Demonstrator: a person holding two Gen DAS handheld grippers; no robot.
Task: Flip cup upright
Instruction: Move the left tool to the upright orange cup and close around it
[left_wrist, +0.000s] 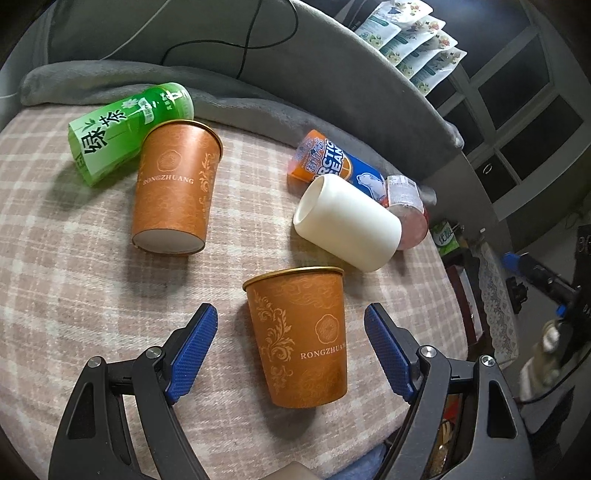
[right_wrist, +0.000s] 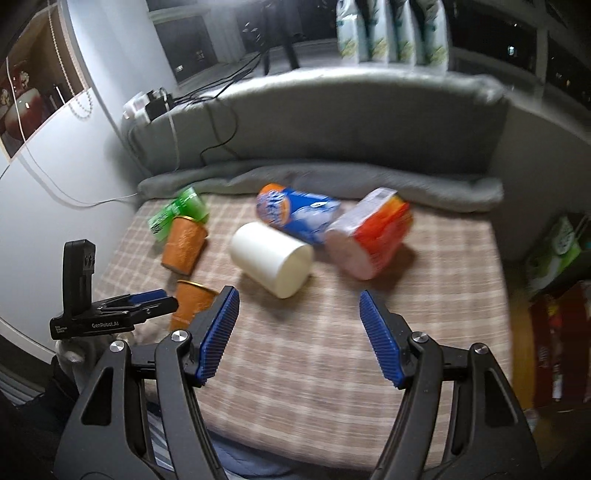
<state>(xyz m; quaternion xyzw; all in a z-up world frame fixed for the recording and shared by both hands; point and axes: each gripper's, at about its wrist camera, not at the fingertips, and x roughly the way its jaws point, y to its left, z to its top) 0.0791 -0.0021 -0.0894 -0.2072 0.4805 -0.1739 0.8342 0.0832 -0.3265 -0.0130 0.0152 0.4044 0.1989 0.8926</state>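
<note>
Near orange cup (left_wrist: 299, 336) upright between spread left gripper (left_wrist: 291, 347); far orange cup (left_wrist: 175, 188), white cup (left_wrist: 347, 221) lying unflipped; right gripper (right_wrist: 299, 336) spread, empty.

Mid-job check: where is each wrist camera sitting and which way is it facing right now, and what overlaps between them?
Left wrist: sits behind the left tool, looking down and forward over the plaid cloth; its open blue fingers flank the upright orange cup. The right tool shows at the right edge.
Right wrist: sits behind the right tool, open and further back, facing the grey cushion. The left tool shows at left.
Shared: upright orange cup, lying orange cup, white cup, green bottle.
</note>
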